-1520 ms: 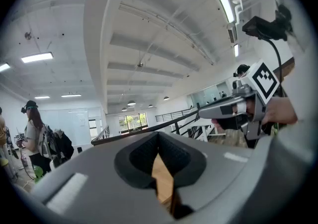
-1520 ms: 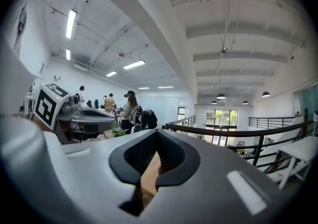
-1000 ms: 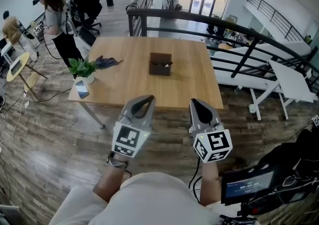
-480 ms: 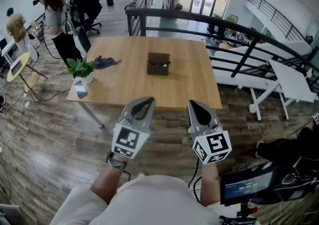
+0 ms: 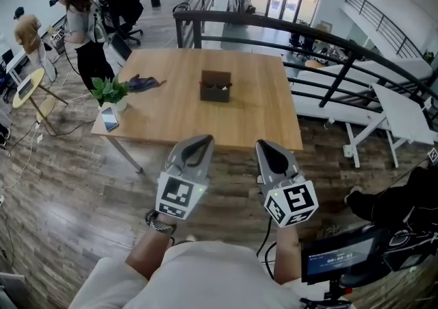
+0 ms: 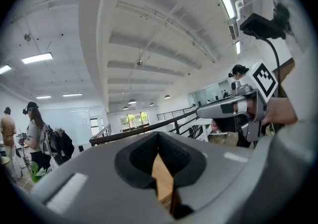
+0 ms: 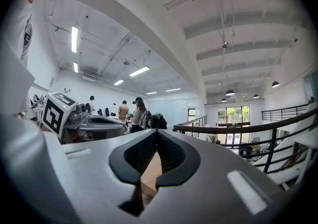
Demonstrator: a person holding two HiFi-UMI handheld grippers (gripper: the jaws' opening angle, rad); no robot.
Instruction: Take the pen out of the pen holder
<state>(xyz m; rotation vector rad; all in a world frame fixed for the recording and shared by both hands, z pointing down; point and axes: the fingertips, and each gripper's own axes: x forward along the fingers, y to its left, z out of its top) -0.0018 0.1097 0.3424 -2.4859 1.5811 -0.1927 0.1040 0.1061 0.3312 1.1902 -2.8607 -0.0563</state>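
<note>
A small dark brown pen holder [image 5: 215, 88] stands near the middle of the far half of the wooden table [image 5: 171, 112]. Any pen in it is too small to make out. Both grippers hang in front of the table's near edge, well short of the holder. My left gripper [image 5: 200, 140] is shut with nothing in it, and so is my right gripper [image 5: 264, 145]. In the left gripper view the jaws [image 6: 159, 141] meet at the tips, with table wood showing through the gap behind them. The right gripper view shows its jaws [image 7: 157, 137] closed the same way.
On the table's left edge are a potted plant [image 5: 109, 90], a phone [image 5: 109, 120] and a dark blue cloth [image 5: 142, 83]. A black railing [image 5: 287, 30] runs behind the table. People [image 5: 81, 23] stand at far left. White tables [image 5: 400, 109] lie at right, a monitor [image 5: 342, 254] at bottom right.
The table and holder have drifted slightly left in the head view. Both grippers stay shut, about where they were. A person at far left has shifted.
</note>
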